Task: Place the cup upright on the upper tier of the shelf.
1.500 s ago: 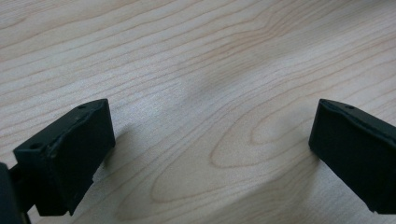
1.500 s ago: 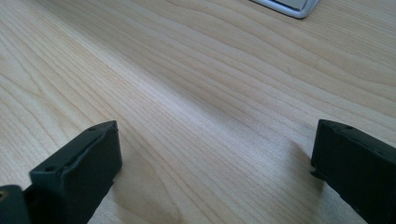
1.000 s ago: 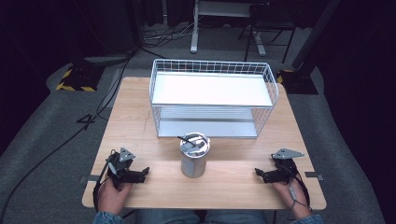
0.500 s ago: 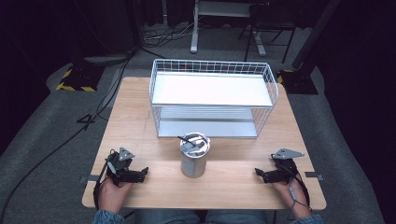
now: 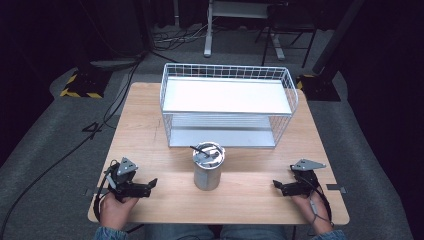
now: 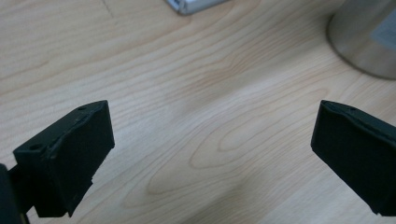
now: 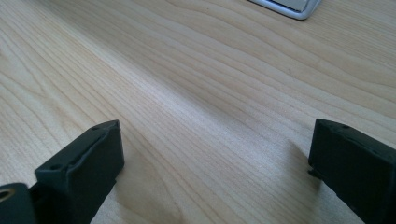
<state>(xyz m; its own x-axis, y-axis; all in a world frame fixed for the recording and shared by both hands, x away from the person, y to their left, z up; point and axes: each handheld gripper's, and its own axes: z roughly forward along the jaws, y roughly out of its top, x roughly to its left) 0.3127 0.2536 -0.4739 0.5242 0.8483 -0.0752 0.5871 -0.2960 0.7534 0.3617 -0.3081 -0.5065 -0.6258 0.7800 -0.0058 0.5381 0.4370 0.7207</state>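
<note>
The metal canister stands upright at the middle of the wooden surface, just in front of the wire rack. Left tool and right tool rest near the front edge — both spread wide, holding nothing, well apart from the canister.

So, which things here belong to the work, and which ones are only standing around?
Belonging to the work:
- metal pot with its lid, between the two grippers
- left gripper, open, resting on the table
- right gripper, open, resting on the table

Only standing around:
- white wire rack behind the pot
- wooden table
- cables on the floor
</note>
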